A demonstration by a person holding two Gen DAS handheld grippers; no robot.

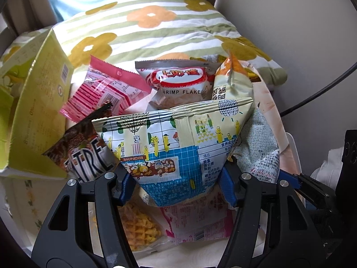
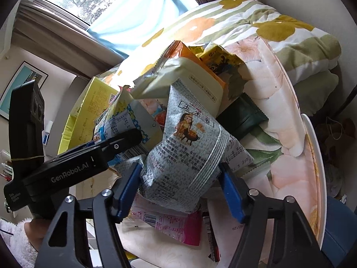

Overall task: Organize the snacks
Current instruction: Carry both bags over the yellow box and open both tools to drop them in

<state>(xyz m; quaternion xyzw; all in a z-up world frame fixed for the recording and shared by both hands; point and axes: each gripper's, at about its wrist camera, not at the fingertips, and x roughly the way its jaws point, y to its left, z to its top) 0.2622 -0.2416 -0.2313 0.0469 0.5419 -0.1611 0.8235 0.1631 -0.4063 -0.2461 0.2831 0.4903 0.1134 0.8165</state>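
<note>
Two bags, two grabs. The corn-print bag [image 1: 176,154] stands upright at the front of the snack heap, and the left gripper [image 1: 178,187] is clenched on its lower end, blue pads denting both sides, likely to lift it clear without dragging its neighbours. Just beside it, the speckled grey bag [image 2: 185,156] sits between the right gripper's [image 2: 180,187] pads, which look pressed against its crumpled sides. Behind them: one pink packet [image 1: 107,89], one shrimp flake bag [image 1: 178,84], one yellow box [image 1: 40,102], all resting against a flowered pillow [image 1: 156,26].
</note>
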